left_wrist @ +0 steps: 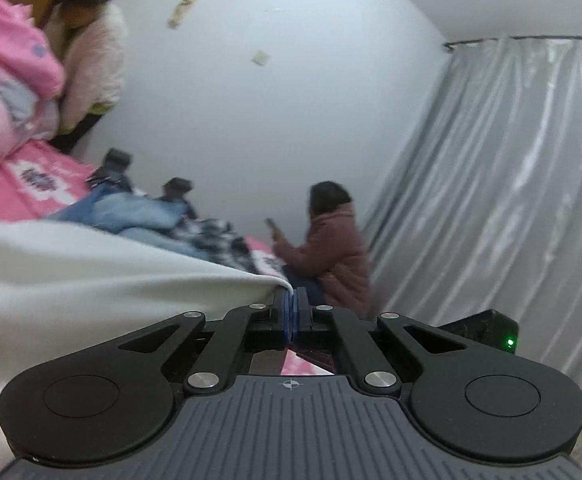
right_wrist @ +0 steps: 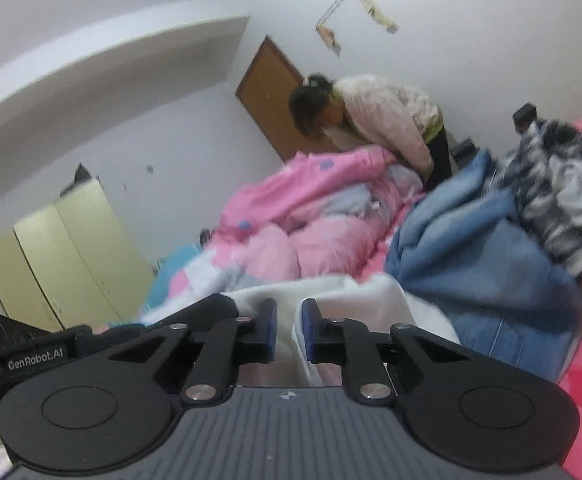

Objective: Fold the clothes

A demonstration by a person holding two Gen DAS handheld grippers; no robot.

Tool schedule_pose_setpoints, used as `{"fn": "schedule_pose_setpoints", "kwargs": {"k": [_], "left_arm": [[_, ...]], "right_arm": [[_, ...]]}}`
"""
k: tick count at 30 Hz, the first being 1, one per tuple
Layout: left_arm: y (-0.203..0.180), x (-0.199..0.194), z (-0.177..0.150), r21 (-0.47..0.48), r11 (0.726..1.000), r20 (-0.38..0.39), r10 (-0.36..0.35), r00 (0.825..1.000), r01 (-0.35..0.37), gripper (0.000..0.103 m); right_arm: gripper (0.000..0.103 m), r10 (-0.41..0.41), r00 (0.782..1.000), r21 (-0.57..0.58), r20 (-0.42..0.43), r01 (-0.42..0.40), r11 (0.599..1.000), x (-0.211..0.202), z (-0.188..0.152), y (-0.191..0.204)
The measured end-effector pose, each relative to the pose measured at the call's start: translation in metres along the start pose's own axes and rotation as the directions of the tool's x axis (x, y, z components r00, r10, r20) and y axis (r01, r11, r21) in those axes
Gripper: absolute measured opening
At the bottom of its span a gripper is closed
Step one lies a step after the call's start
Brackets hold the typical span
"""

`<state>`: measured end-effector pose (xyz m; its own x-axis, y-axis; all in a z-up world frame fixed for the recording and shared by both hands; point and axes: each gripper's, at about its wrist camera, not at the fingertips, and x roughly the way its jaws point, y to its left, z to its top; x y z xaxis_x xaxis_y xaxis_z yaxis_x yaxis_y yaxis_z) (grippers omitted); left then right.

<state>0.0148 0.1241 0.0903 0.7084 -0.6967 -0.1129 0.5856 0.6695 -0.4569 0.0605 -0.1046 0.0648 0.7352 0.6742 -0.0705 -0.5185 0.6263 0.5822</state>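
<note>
White cloth (left_wrist: 91, 280) hangs pinched in the left hand-held gripper (left_wrist: 293, 300); the right hand-held gripper (right_wrist: 287, 320) straddles it, not quite pressed together. Next: lift and spread it.

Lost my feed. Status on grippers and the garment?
Left gripper shut on white garment. Right gripper straddles a fold, gap showing, grip unclear. Jeans piled just beyond.

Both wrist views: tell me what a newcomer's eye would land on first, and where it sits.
The white garment fills the left foreground, its edge pinched in the shut left gripper; in the right wrist view white cloth also runs between the right gripper fingers. Behind it, a pink quilt heaps mid-bed, with blue jeans to its right. A person in a cream jacket bends over the quilt.
</note>
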Motion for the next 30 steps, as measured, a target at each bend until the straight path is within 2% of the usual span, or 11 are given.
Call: {"fn": "schedule_pose_setpoints", "kwargs": {"k": [4,7,8,13,19,25,30], "left_arm": [[-0.021,0.008,0.005,-0.007,0.995,-0.004,-0.096,0.995,0.096,0.000],[-0.037,0.018,0.010,-0.017,0.987,-0.010,-0.160,0.987,0.160,0.000],[-0.042,0.021,0.011,-0.020,0.983,-0.012,-0.180,0.984,0.180,0.000],[-0.073,0.041,0.014,-0.037,0.958,-0.033,-0.284,0.958,0.283,0.000],[-0.120,0.065,0.023,-0.032,0.911,-0.053,-0.413,0.909,0.412,0.000],[-0.179,0.076,0.042,0.007,0.844,-0.051,-0.536,0.843,0.537,0.000],[-0.212,0.089,0.049,0.026,0.809,-0.057,-0.585,0.809,0.587,0.000]], "right_arm": [[0.016,-0.012,0.999,-0.022,0.037,0.013,1.000,-0.027,0.017,0.006],[0.009,-0.025,0.998,-0.039,0.065,0.028,0.999,-0.050,0.030,0.013],[0.005,-0.029,0.997,-0.049,0.072,0.033,0.998,-0.058,0.035,0.016],[0.004,-0.101,0.988,-0.072,0.116,0.110,0.991,-0.099,0.060,0.027],[0.004,-0.196,0.963,-0.104,0.184,0.217,0.971,-0.160,0.089,0.040],[0.004,-0.252,0.924,-0.153,0.286,0.304,0.940,-0.224,0.127,0.065],[0.004,-0.345,0.881,-0.244,0.325,0.430,0.869,-0.260,0.157,0.097]]}}
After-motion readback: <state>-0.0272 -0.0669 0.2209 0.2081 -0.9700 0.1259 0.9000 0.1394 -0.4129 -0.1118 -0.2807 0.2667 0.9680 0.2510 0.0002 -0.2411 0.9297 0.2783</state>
